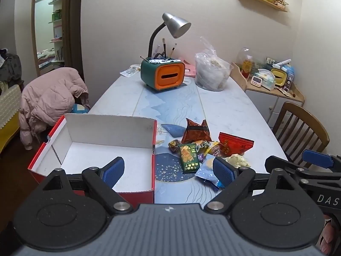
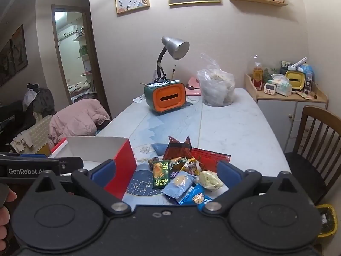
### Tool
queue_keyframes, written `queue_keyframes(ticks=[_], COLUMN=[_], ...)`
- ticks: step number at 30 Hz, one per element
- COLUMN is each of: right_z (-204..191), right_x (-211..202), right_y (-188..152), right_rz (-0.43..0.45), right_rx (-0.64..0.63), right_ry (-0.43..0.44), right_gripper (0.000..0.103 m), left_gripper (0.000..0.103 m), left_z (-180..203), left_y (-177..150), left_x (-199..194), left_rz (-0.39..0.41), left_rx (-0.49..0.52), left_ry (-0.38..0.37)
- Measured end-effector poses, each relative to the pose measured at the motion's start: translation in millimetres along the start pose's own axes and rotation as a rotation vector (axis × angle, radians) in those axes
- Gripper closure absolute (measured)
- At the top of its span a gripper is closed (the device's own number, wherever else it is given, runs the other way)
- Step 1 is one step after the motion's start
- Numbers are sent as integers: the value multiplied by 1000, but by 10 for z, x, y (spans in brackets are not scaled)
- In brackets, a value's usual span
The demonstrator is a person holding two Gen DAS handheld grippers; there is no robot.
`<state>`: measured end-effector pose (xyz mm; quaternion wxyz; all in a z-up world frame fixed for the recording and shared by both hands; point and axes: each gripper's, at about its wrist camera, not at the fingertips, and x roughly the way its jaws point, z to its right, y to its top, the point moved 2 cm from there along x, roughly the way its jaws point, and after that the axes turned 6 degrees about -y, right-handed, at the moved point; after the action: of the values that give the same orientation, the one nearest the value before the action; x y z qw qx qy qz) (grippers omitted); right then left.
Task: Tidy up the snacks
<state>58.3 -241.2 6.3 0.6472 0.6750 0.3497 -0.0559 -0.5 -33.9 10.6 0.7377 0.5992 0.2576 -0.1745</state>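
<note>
Marble-patterned desk [image 1: 223, 106]: snack pile [image 1: 204, 149] lies near its front edge beside the empty box [image 1: 110, 128], ready for loading. Left gripper [image 1: 168, 170] and right gripper [image 2: 168, 177] hover spread, holding nothing.

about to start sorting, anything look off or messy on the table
Yes: the snack packets lie in a loose, overlapping heap on the table beside the red box, which holds nothing yet.

Desk lamp [image 1: 176, 24] behind orange organizer [image 1: 163, 75] (pens inside); plastic bag [image 1: 212, 72].
</note>
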Motion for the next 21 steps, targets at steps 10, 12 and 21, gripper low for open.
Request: queue_keyframes(ticks=[10, 12, 21], right_z=[-55, -57, -66], right_x=[-14, -15, -23], right_y=[10, 0, 4], right_rz=[7, 6, 5], right_rx=[-20, -22, -30], right_ry=[29, 34, 49], right_gripper=[2, 2, 2], left_gripper=[13, 13, 13], left_z=[25, 22, 36], left_y=[-30, -30, -44], left_x=[-37, -36, -61], left_rz=[-7, -6, -6], left_rx=[-7, -8, 0], left_ry=[27, 26, 26])
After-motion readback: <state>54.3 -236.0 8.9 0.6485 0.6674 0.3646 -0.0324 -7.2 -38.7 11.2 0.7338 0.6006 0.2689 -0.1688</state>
